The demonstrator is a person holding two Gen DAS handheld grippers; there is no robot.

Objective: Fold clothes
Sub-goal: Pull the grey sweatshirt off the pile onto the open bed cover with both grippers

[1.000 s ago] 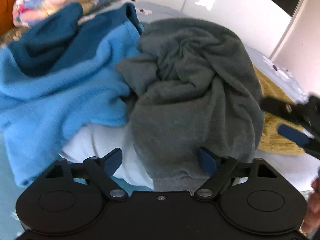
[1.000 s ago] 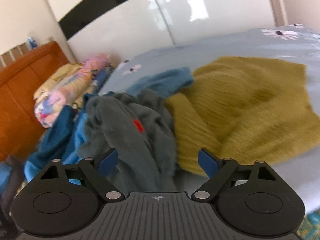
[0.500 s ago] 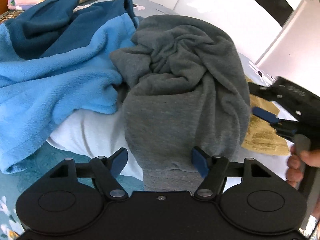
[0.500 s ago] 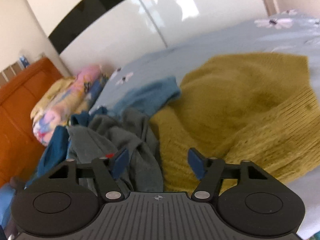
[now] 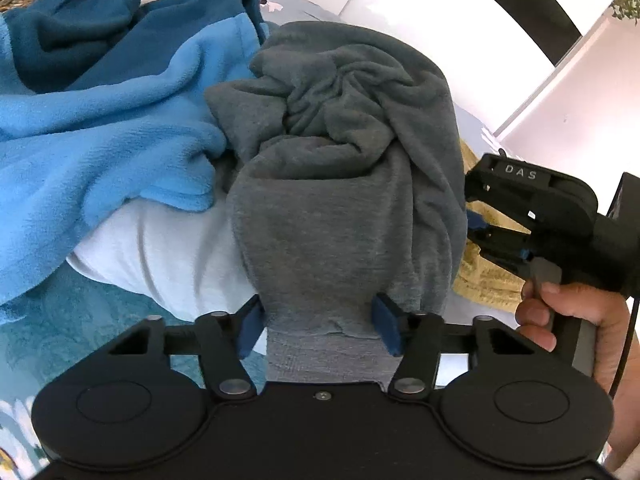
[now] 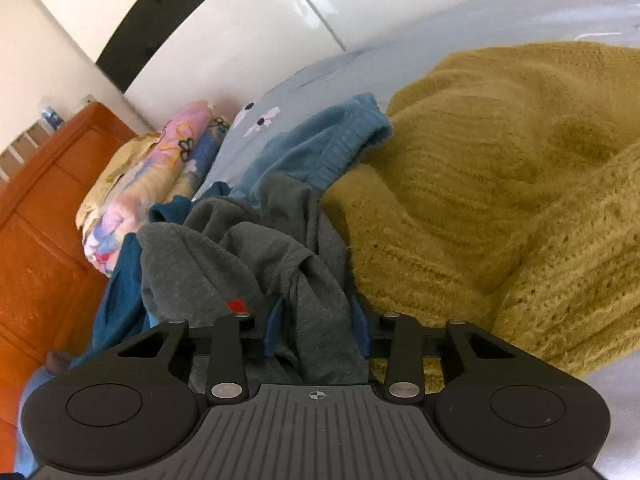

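A crumpled grey garment point(image 5: 340, 184) lies heaped on the bed, over a blue fleece point(image 5: 100, 152) and a white cloth point(image 5: 160, 252). My left gripper point(image 5: 318, 328) is closing on the garment's near hem, and both blue pads touch the cloth bunched between them. From the right, my right gripper point(image 6: 316, 326) is closing on another fold of the grey garment point(image 6: 248, 256), and fabric fills the gap between its pads. That right gripper point(image 5: 476, 228) shows in the left wrist view against the garment's right side, held by a hand point(image 5: 568, 312). A small red tag point(image 6: 236, 305) shows on the cloth.
A mustard knit sweater point(image 6: 500, 180) spreads to the right of the grey heap. A blue knit piece point(image 6: 320, 148) lies behind the heap. A folded floral quilt point(image 6: 152, 184) sits by the wooden headboard point(image 6: 40, 220). Flowered bedsheet point(image 6: 520, 12) runs back to a white wardrobe.
Both pairs of jaws have narrowed from wide open to close around the grey garment. The right gripper has come down and in against the garment's right side.
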